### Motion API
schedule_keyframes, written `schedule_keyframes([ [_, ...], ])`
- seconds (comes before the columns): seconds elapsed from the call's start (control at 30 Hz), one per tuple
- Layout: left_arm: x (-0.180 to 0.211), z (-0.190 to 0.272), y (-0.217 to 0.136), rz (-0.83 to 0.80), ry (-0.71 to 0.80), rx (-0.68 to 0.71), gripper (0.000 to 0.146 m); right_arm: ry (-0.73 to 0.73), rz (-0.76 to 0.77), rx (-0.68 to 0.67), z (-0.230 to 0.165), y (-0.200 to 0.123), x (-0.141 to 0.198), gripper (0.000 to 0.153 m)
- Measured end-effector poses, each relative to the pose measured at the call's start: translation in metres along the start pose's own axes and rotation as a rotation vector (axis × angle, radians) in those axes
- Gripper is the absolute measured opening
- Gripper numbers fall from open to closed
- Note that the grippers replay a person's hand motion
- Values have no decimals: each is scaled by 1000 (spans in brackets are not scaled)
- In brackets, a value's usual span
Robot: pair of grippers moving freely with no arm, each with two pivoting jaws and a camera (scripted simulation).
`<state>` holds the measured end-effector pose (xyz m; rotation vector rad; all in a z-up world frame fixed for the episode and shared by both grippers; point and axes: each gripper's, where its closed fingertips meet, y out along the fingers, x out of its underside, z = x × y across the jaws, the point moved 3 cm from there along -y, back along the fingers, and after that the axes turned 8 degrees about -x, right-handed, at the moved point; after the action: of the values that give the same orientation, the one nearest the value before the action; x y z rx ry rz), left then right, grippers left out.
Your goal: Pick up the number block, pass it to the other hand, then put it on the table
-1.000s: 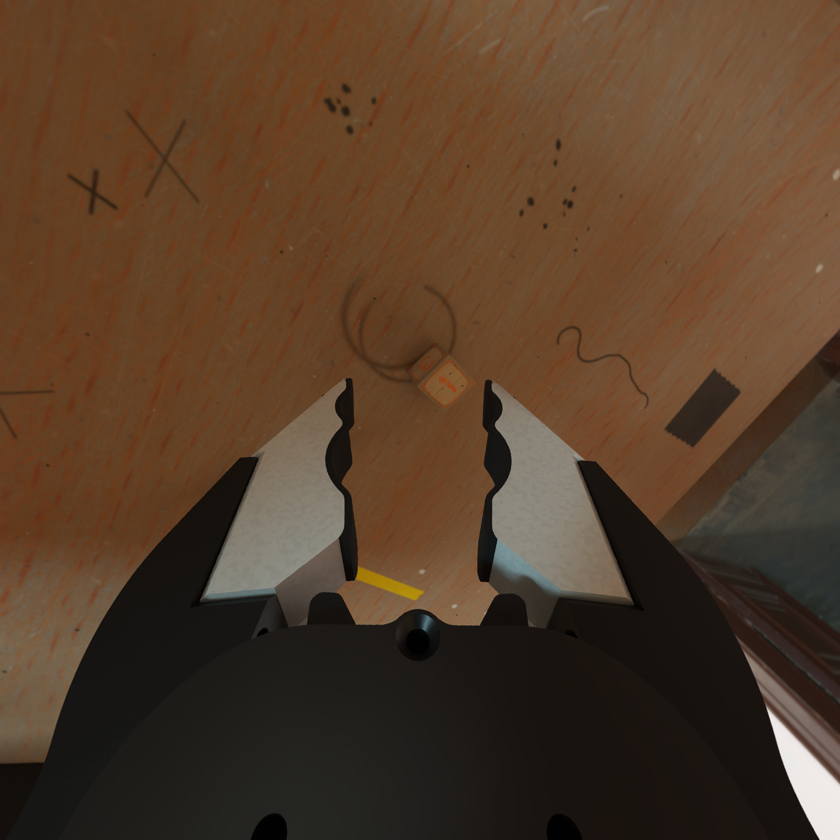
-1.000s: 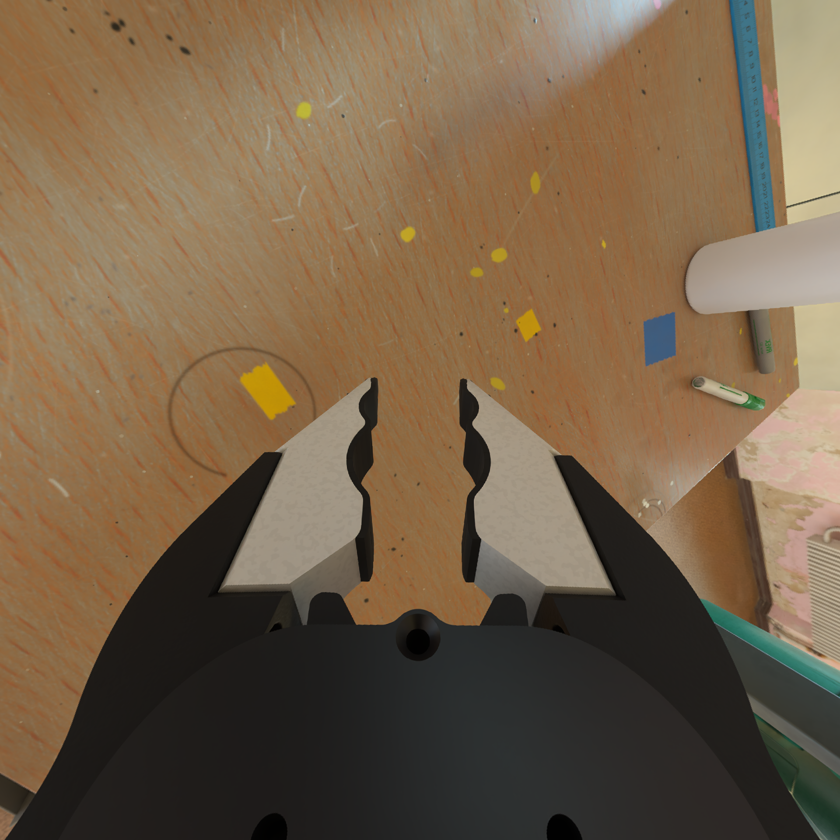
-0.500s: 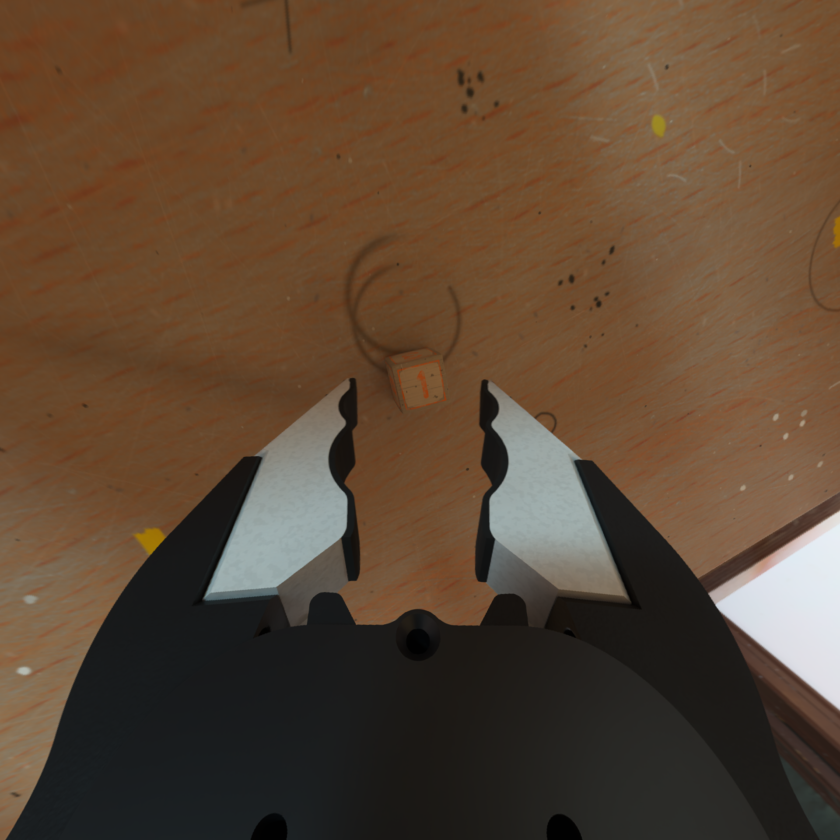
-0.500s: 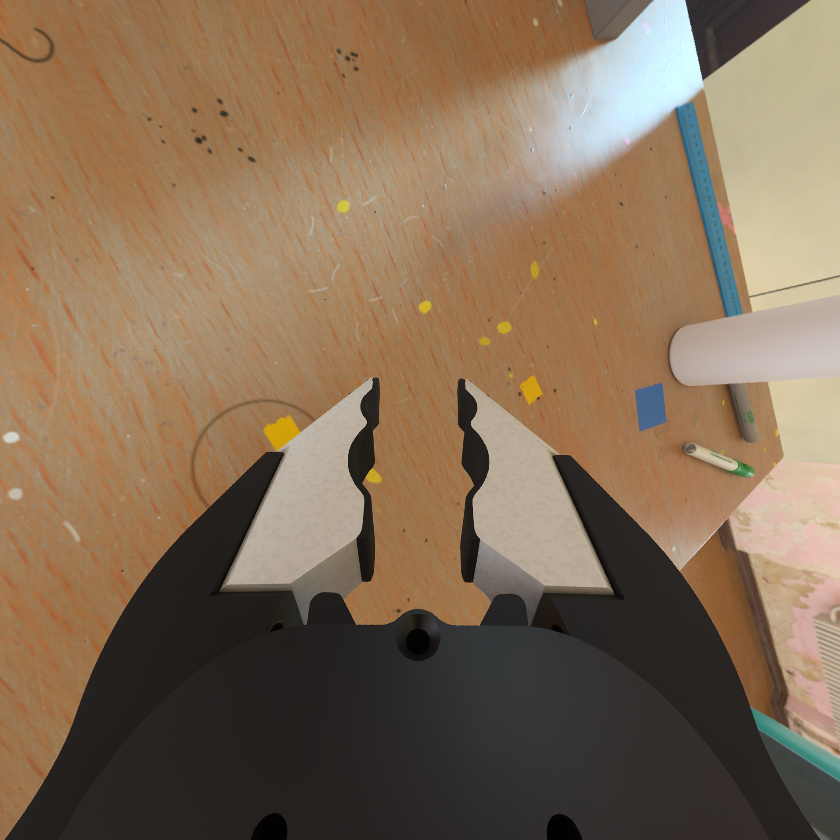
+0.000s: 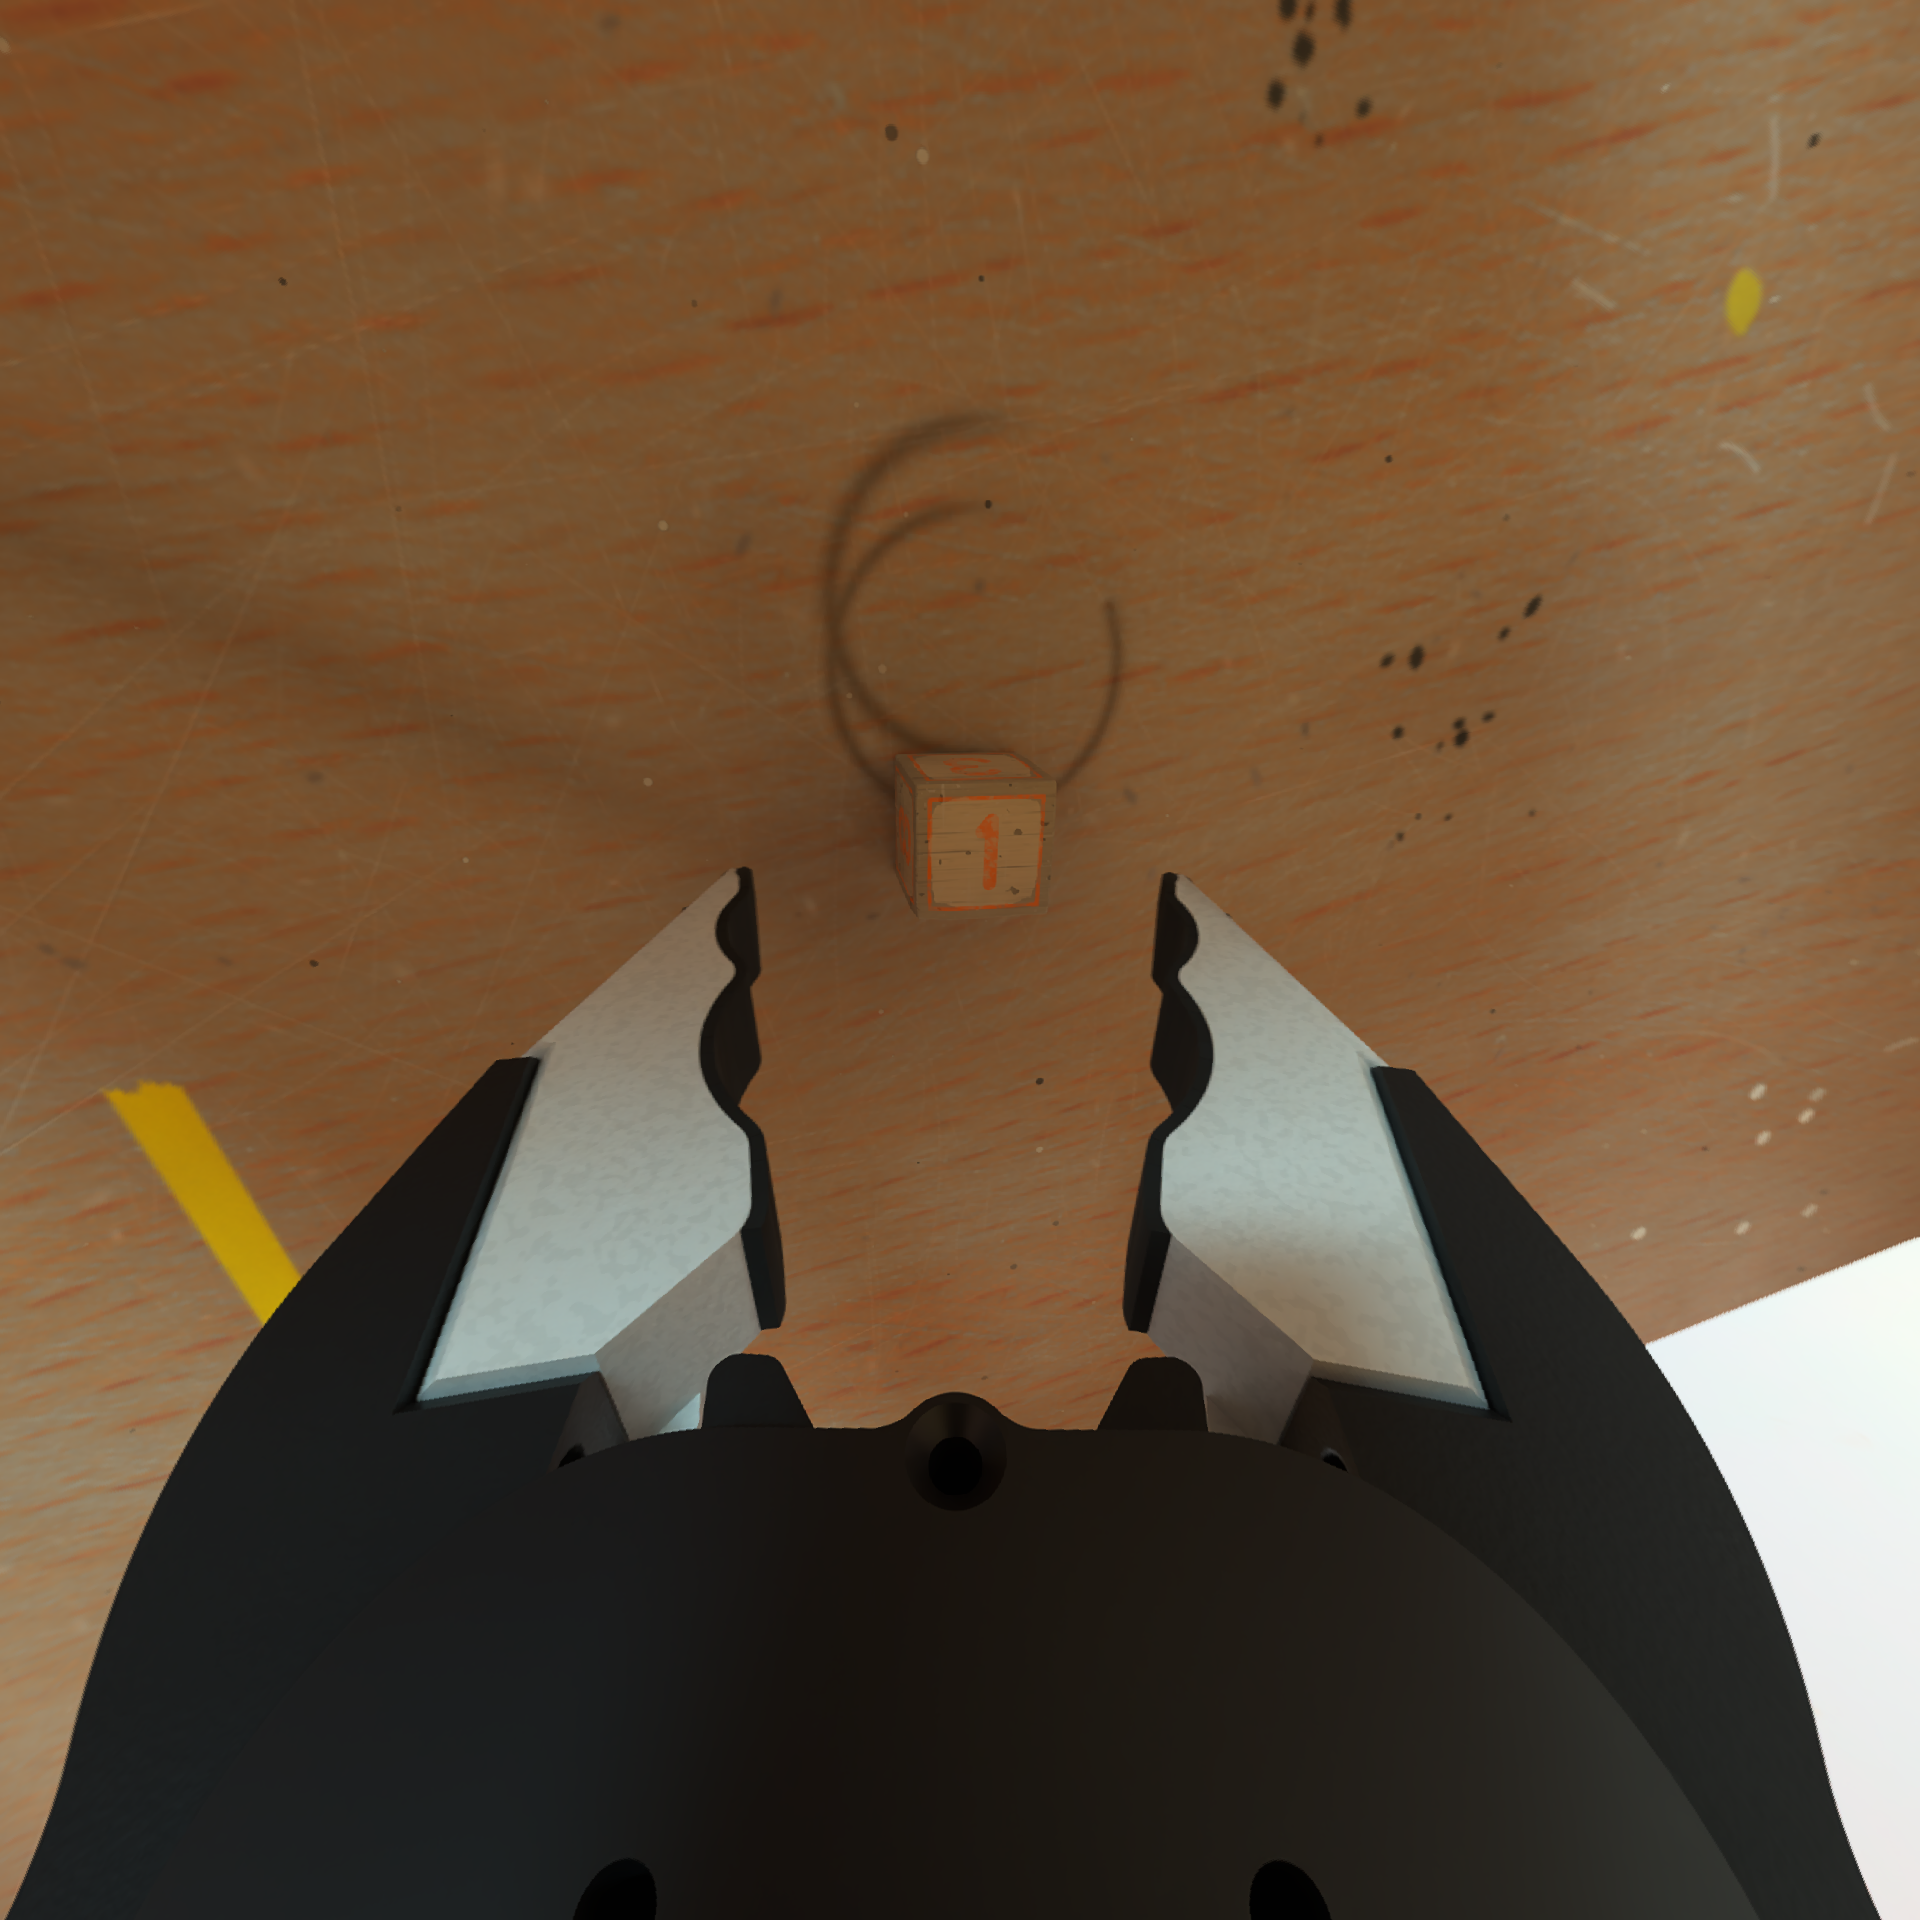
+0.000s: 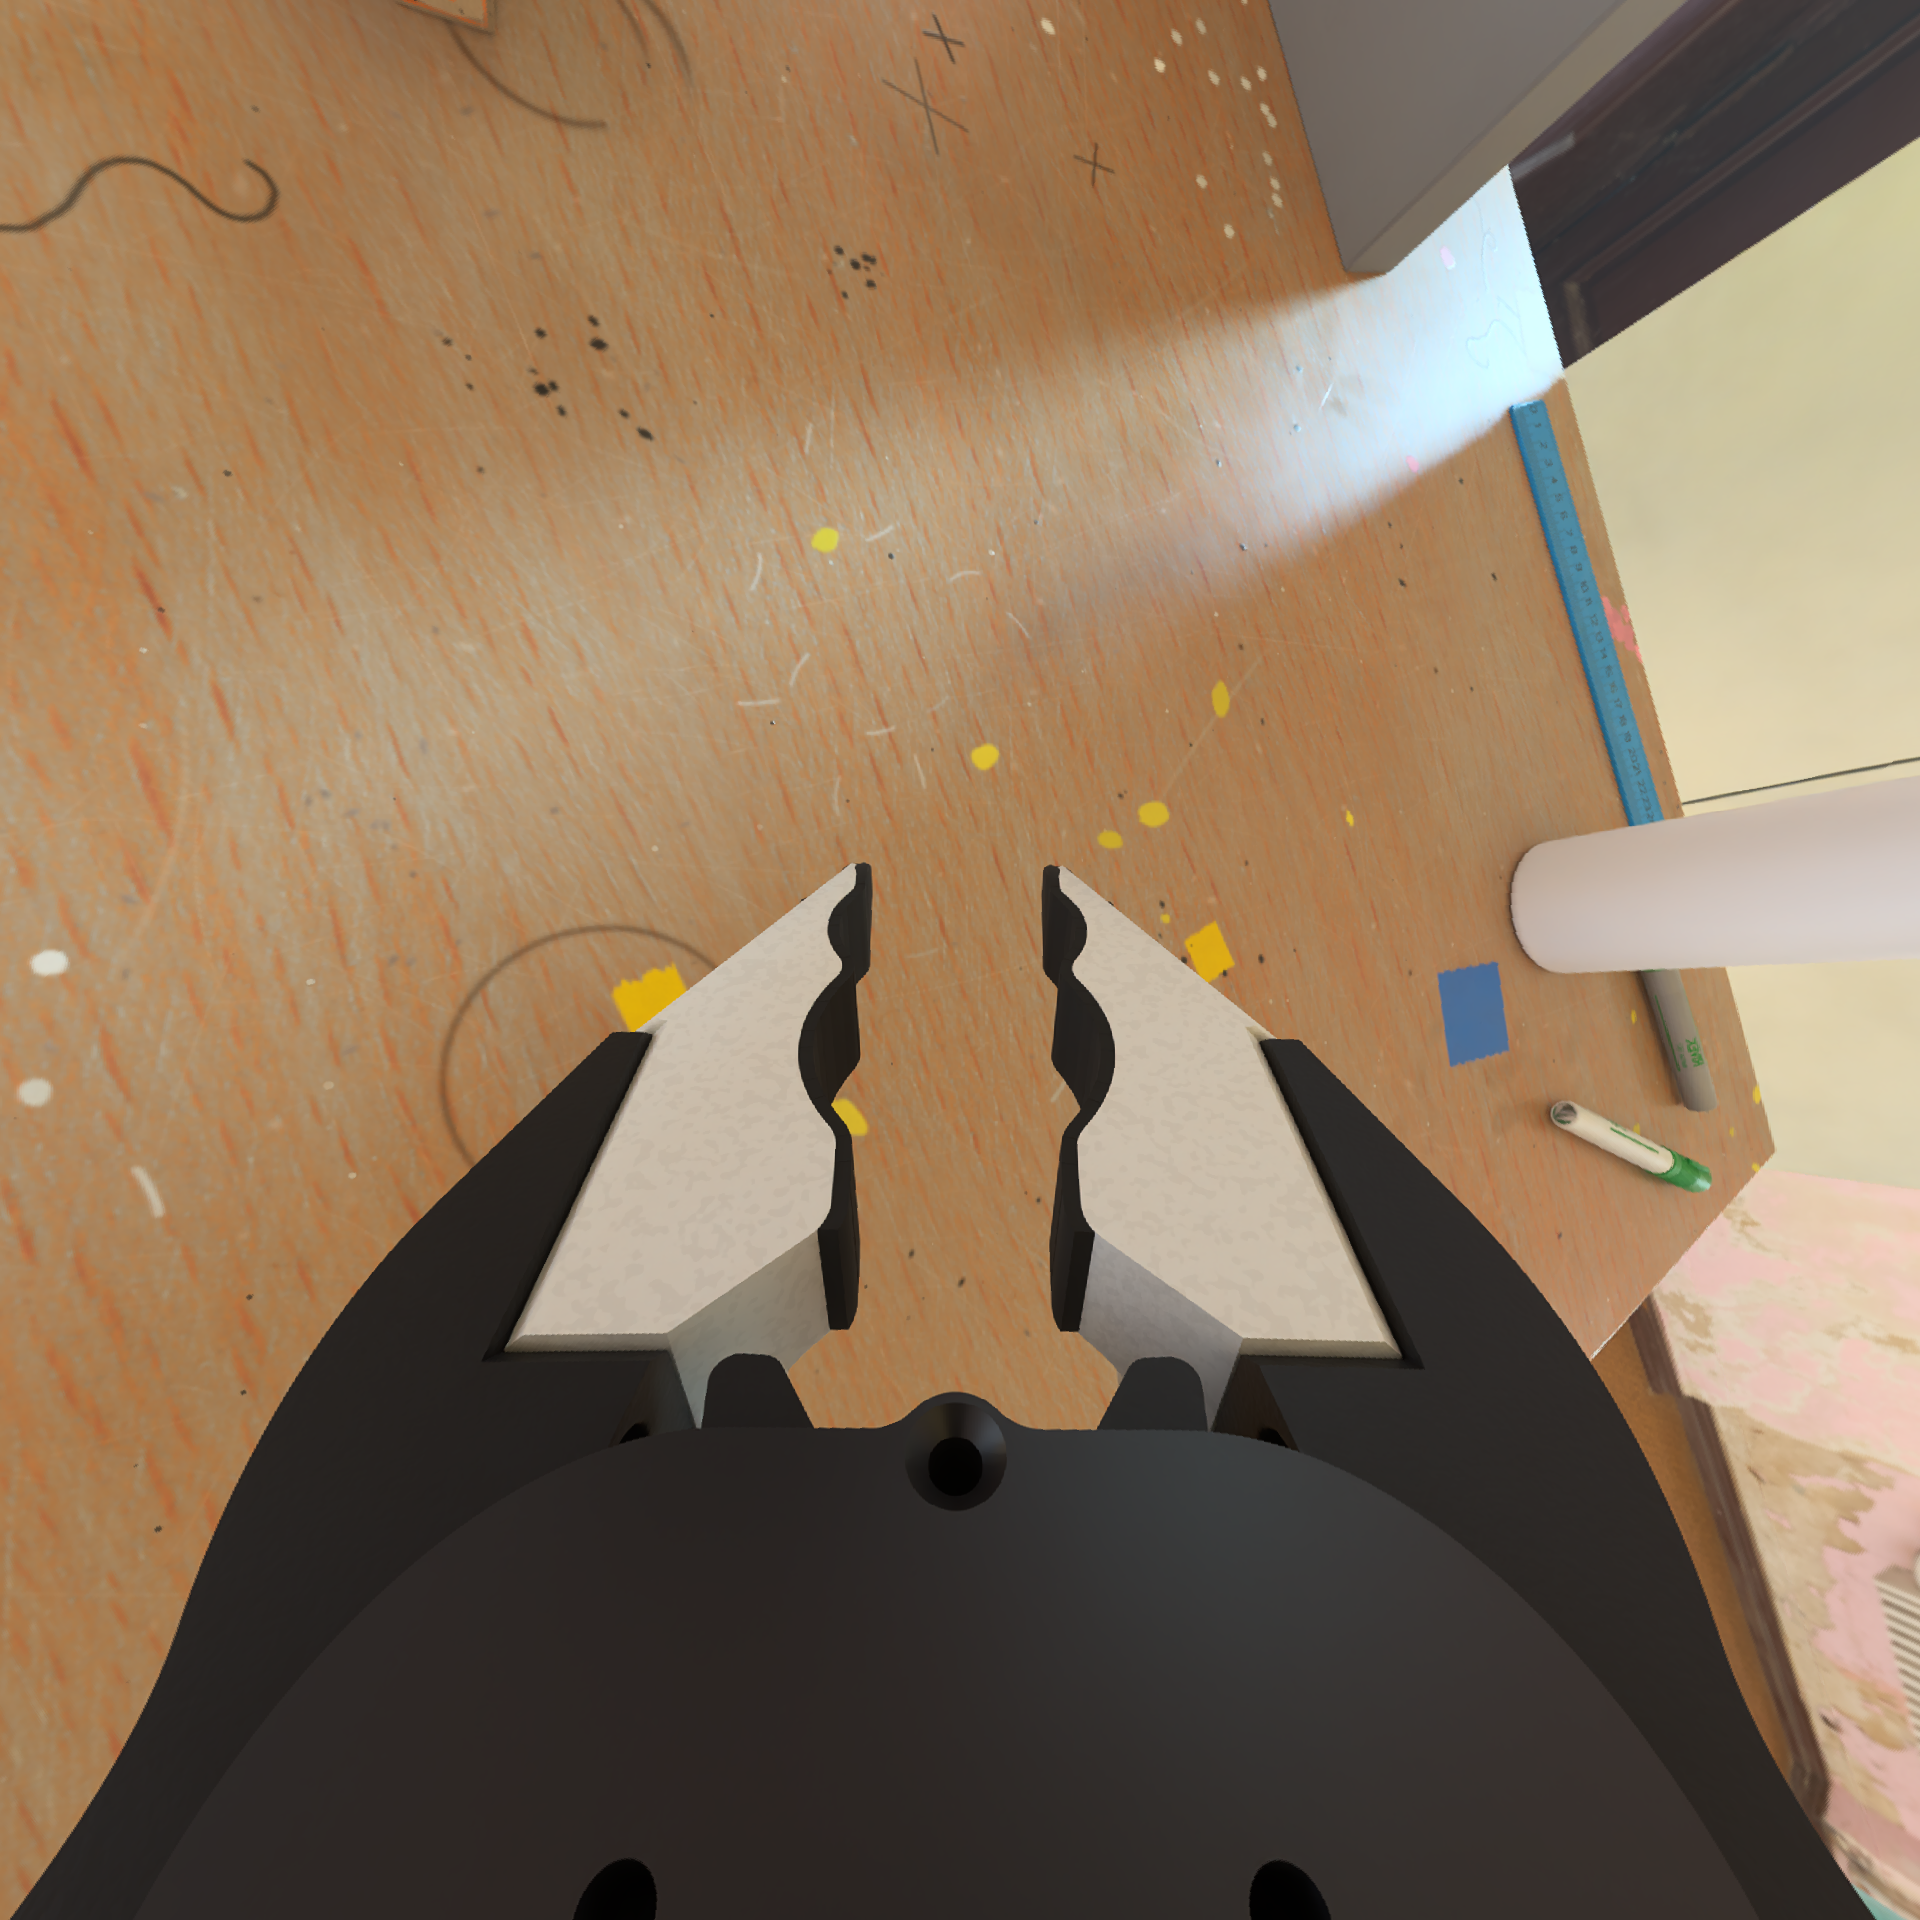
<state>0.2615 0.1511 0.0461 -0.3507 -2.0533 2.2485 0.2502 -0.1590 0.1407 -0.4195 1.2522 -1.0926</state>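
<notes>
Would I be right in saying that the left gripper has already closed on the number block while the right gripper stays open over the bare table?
Not quite: in the left wrist view the left gripper is open, and the number block sits on the table just beyond its fingertips, ungrasped. The right gripper is indeed open over bare table.

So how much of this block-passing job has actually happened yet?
Nothing looks finished. The number block sits on the wooden table, untouched. In hand: the left gripper is open, its fingertips just short of the block and roughly lined up with it. Left to do: grasp and lift the block, pass it to the right gripper, which is open and empty over another part of the table, then set the block down.
</notes>
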Motion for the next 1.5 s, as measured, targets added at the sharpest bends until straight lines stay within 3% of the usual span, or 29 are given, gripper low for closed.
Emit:
schedule_keyframes([
  [0.1, -1, 1, 1, -4, 7, -19, 56, -10, 8, -7, -1, 2, -3, 40],
  [0.17, -1, 2, 1, 4, 14, -14, 30, -16, 6, -4, -1, 3, -3, 46],
  [0.33, -7, 6, -4, 97, 20, 47, 27, -13, -3, 20, 3, -1, -4, 52],
  [0.57, -24, 10, -66, 415, -96, 697, 27, -11, 90, 41, 2, 2, -25, 51],
  [0.73, -14, 32, -127, 526, -6, 1316, 27, -52, 410, -40, -22, 5, -92, 61],
  [0.8, -8, 40, -139, 525, 42, 1427, 27, -57, 564, -85, -34, 2, -124, 64],
  [0.97, 2, 53, -155, 501, 128, 1533, 27, -54, 692, -153, -51, 8, -179, 71],
  [1.2, 16, 63, -163, 439, 205, 1595, 27, -136, 717, -132, -70, 18, -213, 69],
  [1.43, 20, 68, -155, 386, 200, 1655, 27, -213, 672, -60, -78, 26, -219, 28],
  [1.5, 19, 68, -156, 394, 203, 1666, 27, -211, 667, -53, -76, 25, -219, 28],
])
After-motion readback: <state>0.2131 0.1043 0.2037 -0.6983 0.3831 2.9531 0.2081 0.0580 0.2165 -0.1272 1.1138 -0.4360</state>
